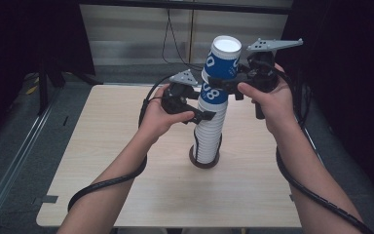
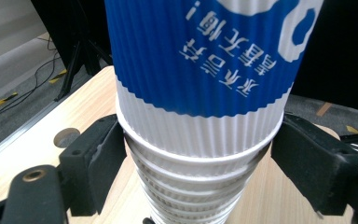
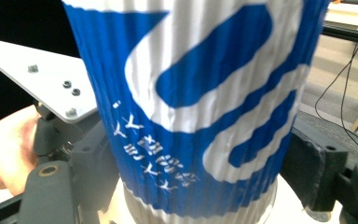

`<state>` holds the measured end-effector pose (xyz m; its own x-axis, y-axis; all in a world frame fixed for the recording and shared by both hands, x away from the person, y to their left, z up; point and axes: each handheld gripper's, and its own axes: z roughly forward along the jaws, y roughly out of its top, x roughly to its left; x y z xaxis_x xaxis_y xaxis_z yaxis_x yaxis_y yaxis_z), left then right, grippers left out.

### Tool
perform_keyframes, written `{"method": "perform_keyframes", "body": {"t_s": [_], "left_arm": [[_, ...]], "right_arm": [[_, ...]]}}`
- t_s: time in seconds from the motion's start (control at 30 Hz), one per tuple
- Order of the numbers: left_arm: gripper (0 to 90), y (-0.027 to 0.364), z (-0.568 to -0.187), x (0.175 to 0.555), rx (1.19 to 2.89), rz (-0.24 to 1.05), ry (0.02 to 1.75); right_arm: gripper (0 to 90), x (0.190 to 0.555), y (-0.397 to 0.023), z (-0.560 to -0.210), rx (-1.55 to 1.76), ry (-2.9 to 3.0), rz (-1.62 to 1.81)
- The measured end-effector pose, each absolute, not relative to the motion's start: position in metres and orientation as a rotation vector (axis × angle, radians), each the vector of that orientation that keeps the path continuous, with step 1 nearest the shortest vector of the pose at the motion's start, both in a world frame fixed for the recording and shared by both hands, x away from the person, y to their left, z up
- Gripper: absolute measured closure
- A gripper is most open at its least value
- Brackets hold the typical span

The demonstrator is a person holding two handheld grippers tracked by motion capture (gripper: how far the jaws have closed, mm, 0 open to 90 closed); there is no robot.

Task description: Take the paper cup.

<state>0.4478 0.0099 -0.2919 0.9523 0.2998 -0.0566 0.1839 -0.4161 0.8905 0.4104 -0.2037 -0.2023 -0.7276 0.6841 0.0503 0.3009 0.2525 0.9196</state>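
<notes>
Your left gripper (image 1: 205,116) has its jaws clamped on the stack of white ribbed paper cups (image 1: 209,136), pads pressing either side of a cup rim just under the lower blue-and-white cup (image 1: 210,92); in the left gripper view the rims (image 2: 193,161) bulge between the two black jaws and both pads touch. The stack stands upright near the middle of the table (image 1: 126,146), its foot in a dark round base (image 1: 204,162). Your right gripper (image 1: 224,85) sits higher, jaws round the top blue-and-white cup (image 1: 222,59), which tilts slightly away from the stack's line and shows its white inside at the open mouth. In the right gripper view that top cup (image 3: 200,107) sits between both jaws, the left one tight against the ribbed wall, the right one at the cup's edge; whether that far pad presses, you can't quite tell, but the cup wall looks squeezed, so call it a grip. The grey three-cornered plate (image 1: 274,45) on the right gripper sticks out level behind the cup. Your left hand (image 1: 163,114) is just beside the stack's left side, your right hand (image 1: 268,100) to its right. Both cables (image 1: 107,183) trail back along your forearms toward the near table edge.
</notes>
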Motion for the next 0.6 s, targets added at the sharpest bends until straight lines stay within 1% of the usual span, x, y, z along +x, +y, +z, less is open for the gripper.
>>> {"method": "perform_keyframes", "body": {"t_s": [0.6], "left_arm": [[17.8,0.0083,-0.2911,0.4464,2.018,0.137,0.342]], "right_arm": [[22.0,0.4083,-0.2051,-0.1916,0.885,2.133,1.5]]}}
